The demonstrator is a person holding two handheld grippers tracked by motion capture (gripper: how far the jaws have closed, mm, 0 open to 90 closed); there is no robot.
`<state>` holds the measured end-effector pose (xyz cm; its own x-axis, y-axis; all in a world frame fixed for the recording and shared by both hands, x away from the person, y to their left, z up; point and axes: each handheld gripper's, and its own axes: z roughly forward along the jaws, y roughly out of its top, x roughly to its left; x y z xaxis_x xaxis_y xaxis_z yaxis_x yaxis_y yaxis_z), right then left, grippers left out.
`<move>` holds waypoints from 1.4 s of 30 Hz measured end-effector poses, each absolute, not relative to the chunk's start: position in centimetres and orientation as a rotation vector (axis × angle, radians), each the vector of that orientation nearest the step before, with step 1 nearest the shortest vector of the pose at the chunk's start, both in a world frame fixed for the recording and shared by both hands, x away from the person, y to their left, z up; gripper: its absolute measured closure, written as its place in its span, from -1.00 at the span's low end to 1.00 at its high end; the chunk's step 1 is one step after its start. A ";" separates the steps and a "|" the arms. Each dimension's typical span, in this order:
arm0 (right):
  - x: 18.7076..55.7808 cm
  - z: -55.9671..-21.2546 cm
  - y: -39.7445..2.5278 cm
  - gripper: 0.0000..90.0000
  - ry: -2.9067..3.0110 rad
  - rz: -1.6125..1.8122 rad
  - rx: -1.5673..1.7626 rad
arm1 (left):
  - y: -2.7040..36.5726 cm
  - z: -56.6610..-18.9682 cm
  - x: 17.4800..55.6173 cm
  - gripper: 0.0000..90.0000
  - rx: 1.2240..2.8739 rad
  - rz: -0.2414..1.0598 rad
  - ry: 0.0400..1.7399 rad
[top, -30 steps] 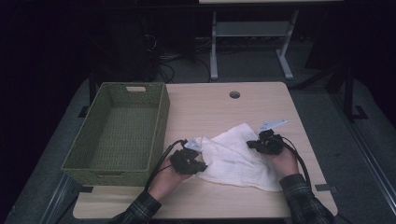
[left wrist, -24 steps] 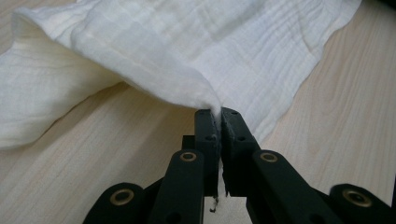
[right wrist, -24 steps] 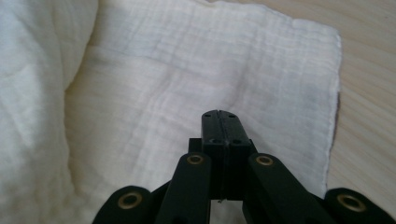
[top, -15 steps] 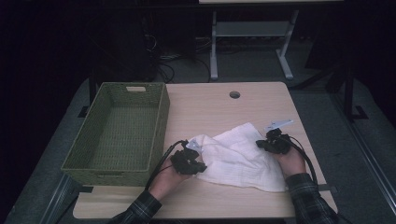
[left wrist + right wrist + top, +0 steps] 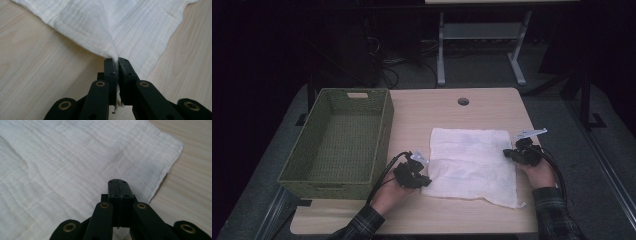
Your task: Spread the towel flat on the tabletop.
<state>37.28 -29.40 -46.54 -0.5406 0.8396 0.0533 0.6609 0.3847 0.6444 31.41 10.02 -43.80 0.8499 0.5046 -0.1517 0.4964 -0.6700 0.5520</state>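
At the surface's point(image 5: 452, 117) centre, the white cloth point(image 5: 472, 162) lies spread flat; left gripper point(image 5: 117, 62) pinches its nine-o'clock edge, right gripper point(image 5: 117, 182) closed at three o'clock. Folding seems unstarted.

The high view is dim and slightly soft; the room in the upper part of the frame sinks into near black, while the tabletop point(image 5: 452, 115) takes a muted, even light from above. The white cloth point(image 5: 472, 162) is the brightest patch, without glare. Both gripper views are far brighter and evenly lit. There the cloth's weave is sharp at mid-frame, and the black tongs point(image 5: 117, 75) at the bottom edge look slightly soft. A faint grey shadow lies on the cloth ahead of the right tongs point(image 5: 117, 188).
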 end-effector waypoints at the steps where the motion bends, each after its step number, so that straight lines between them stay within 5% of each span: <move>1: 37.2 -46.5 -29.4 1.00 2.364 0.908 1.319 | 9.9 -43.6 31.3 0.67 2.423 0.042 0.727; 8: 35.9 -45.6 -29.4 1.00 2.371 0.939 1.318 | 9.6 -41.5 31.9 0.42 2.347 0.140 0.729; 23: 31.8 -45.9 -29.1 1.00 2.419 0.931 1.298 | 5.8 -44.9 38.3 0.89 2.399 0.179 0.800; 42: 31.4 -46.2 -28.3 1.00 2.470 0.913 1.265 | 7.7 -45.1 34.5 0.95 2.465 0.159 0.777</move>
<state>31.42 -28.25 -46.24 -0.6052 0.7917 0.0830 0.6552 0.4363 0.6168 34.52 7.67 -45.11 0.8262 0.5612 -0.0491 0.4967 -0.6847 0.5334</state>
